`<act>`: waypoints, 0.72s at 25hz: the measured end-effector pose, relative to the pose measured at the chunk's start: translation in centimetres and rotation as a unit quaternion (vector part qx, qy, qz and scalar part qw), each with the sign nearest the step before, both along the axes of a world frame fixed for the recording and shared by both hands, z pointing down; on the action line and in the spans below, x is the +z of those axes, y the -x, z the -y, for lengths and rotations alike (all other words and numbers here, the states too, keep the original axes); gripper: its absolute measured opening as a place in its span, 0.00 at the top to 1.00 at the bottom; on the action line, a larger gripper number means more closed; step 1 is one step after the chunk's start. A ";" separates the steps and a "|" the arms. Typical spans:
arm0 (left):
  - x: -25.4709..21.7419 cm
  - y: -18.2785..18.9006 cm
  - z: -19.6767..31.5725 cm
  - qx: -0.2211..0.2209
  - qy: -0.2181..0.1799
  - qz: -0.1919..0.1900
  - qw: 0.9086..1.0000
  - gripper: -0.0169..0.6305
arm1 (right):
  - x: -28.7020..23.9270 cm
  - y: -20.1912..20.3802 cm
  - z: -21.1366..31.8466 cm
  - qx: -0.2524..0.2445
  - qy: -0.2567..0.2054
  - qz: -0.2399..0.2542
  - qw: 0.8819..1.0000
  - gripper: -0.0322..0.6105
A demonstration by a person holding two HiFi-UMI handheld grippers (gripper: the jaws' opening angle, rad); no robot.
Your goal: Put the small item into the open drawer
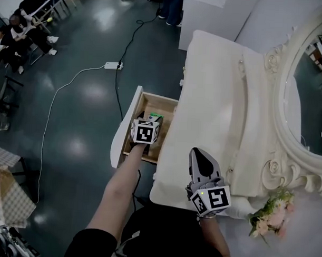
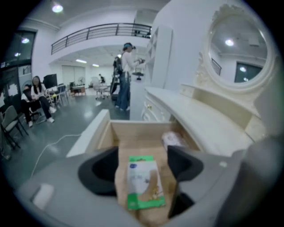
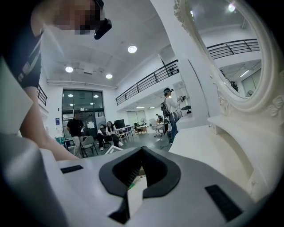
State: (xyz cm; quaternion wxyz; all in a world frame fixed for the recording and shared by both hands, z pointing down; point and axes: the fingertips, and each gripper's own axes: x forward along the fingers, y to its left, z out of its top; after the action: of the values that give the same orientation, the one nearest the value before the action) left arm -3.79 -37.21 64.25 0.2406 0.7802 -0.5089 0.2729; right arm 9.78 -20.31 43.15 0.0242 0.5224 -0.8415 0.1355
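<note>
Head view, nearest first: two bare forearms reach forward from the bottom edge.

Right gripper (image 1: pixel 199 155) hangs over the front edge of the white dressing table (image 1: pixel 214 101), marker cube toward the person. In its own view the right gripper's (image 3: pixel 142 150) dark jaws meet at the tips and nothing is clamped in them. The pale table top runs away to the right.

Flowers (image 1: pixel 269 213), pink and cream with green leaves, lie at the table's near right corner.

Left gripper (image 1: pixel 146 129) is held over the open drawer (image 1: pixel 124 129), which is pulled out from the table's left side. It has a white front panel and bare wood inside. In the left gripper view the gripper's (image 2: pixel 142 162) jaws stand apart.

The small packet (image 2: pixel 141 181), white with green edges, shows in the gap between them. It lies flat on the drawer's wooden floor, with space on either side and no contact with the pads. In the head view only a green corner of the packet (image 1: pixel 155 117) shows, just past the cube.

Deeper in the drawer, toward its right wall, there is a second pale wrapped pack (image 2: pixel 174 138), too blurred to identify.

Ornate oval mirror (image 1: pixel 310 88) stands at the table's back.

Beyond, on the dark glossy floor, a white cable (image 1: pixel 51 105) leads to a power strip (image 1: pixel 112 65). Seated people (image 1: pixel 19 28) are at the far left.
</note>
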 end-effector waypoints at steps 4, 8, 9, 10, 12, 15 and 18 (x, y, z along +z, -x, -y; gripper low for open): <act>-5.2 0.6 0.1 -0.009 -0.062 -0.027 0.998 0.50 | -0.6 0.0 0.2 0.004 -0.010 0.000 1.000 0.95; -9.6 1.6 -0.8 -0.020 -0.113 -0.049 0.992 0.61 | -1.3 -0.4 0.4 0.011 -0.022 0.002 1.000 0.95; -10.6 1.8 -1.1 -0.023 -0.122 -0.053 0.991 0.63 | -1.5 -0.5 0.5 0.013 -0.025 0.002 1.000 0.95; -11.5 2.0 -1.5 -0.024 -0.132 -0.058 0.989 0.65 | -1.7 -0.6 0.5 0.015 -0.028 0.002 0.999 0.95; -13.2 2.3 -2.4 -0.023 -0.148 -0.069 0.986 0.68 | -2.1 -0.8 0.6 0.019 -0.034 0.000 0.999 0.95; -15.3 2.6 -3.8 -0.019 -0.166 -0.090 0.982 0.72 | -2.6 -0.9 0.6 0.023 -0.041 0.005 0.999 0.95; -17.0 2.9 -5.4 -0.012 -0.181 -0.099 0.978 0.77 | -3.1 -0.6 0.5 0.022 -0.047 0.006 0.999 0.95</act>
State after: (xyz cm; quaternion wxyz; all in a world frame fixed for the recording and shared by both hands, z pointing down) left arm -6.69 -31.84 47.27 0.1485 0.8276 -0.5330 0.0946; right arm 10.36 -20.85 40.08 -0.0086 0.5409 -0.8351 0.1000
